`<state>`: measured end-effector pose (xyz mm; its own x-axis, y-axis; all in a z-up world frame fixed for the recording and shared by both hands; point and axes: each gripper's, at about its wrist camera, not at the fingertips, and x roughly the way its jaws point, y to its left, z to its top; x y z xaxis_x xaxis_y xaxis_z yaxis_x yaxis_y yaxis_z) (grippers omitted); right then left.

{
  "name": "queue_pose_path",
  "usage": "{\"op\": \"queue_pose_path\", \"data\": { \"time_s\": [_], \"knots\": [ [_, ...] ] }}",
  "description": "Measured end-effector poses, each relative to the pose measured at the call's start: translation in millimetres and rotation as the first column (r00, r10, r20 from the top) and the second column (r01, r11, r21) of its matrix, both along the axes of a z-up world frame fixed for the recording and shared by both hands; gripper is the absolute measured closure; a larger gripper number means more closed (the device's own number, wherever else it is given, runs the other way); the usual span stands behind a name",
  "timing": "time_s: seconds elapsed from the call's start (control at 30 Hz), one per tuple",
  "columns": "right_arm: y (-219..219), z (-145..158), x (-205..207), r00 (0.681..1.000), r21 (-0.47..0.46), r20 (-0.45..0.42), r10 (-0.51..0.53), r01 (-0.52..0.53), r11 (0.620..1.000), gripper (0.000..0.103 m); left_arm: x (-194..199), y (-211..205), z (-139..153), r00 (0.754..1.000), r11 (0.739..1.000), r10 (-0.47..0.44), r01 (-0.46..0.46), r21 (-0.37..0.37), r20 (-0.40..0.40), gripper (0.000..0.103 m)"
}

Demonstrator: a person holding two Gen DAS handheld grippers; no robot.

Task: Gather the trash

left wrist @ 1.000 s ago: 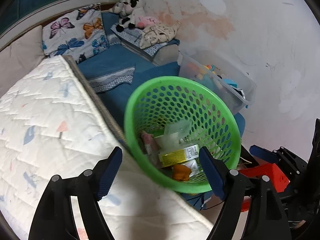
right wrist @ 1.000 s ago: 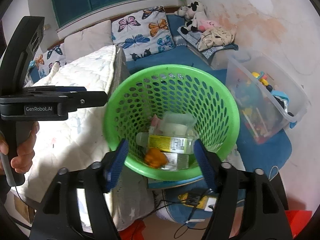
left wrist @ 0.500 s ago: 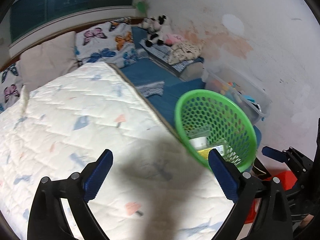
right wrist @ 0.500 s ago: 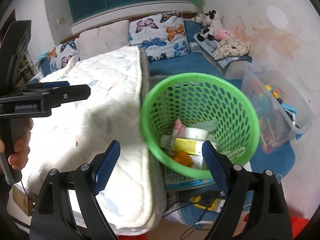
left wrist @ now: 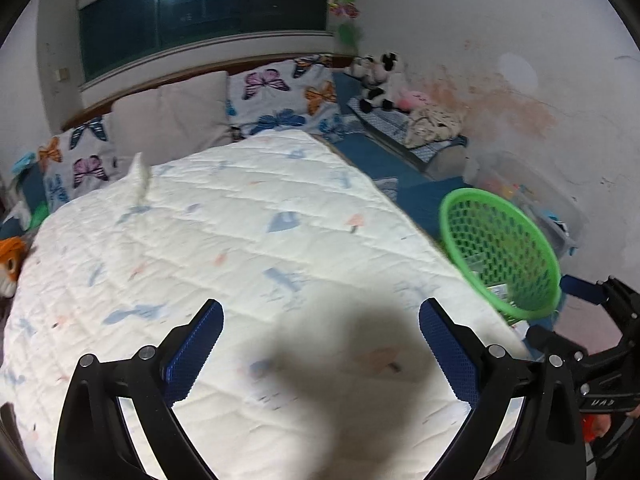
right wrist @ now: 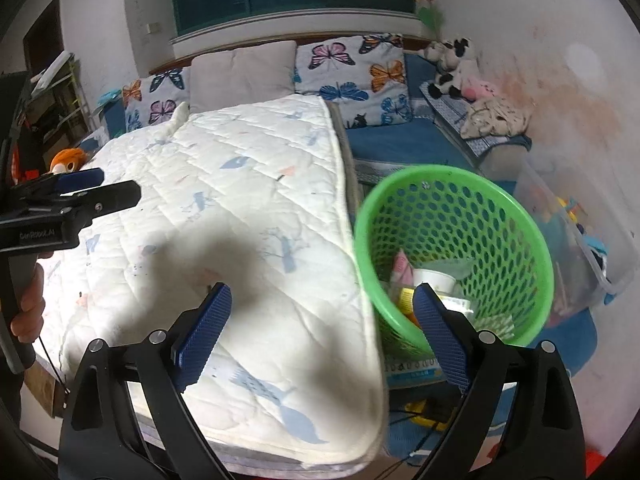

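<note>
A green perforated basket stands beside the bed and holds trash: a white cup, a yellow-labelled pack, a pink wrapper. In the left wrist view the basket sits at the right edge. My left gripper hangs open over the white quilt with nothing between its blue pads. My right gripper is over the quilt's right edge, just left of the basket; its jaws are opening and empty. The left gripper, held by a hand, shows at the left of the right wrist view.
Butterfly pillows and a grey pillow line the headboard. Stuffed toys lie on the blue side bench. A clear toy bin stands right of the basket. An orange plush toy lies at the bed's left. Cables and a yellow object lie on the floor.
Both views have swung left, from straight over the basket to over the quilt. Both grippers' jaws have spread wider. The basket now sits to the right in each view.
</note>
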<state>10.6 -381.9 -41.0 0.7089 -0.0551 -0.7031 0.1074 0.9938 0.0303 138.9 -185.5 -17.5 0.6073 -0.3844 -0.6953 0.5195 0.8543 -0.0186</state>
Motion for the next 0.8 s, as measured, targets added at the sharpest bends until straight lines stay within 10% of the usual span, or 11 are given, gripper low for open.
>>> {"op": "queue_pose_path", "data": {
  "time_s": [0.8],
  "knots": [
    [60, 1, 31, 0.996, -0.001, 0.022, 0.092, -0.092, 0.996, 0.009, -10, 100, -9, 0.977, 0.977, 0.211, -0.211, -0.005, 0.037, 0.007]
  ]
}}
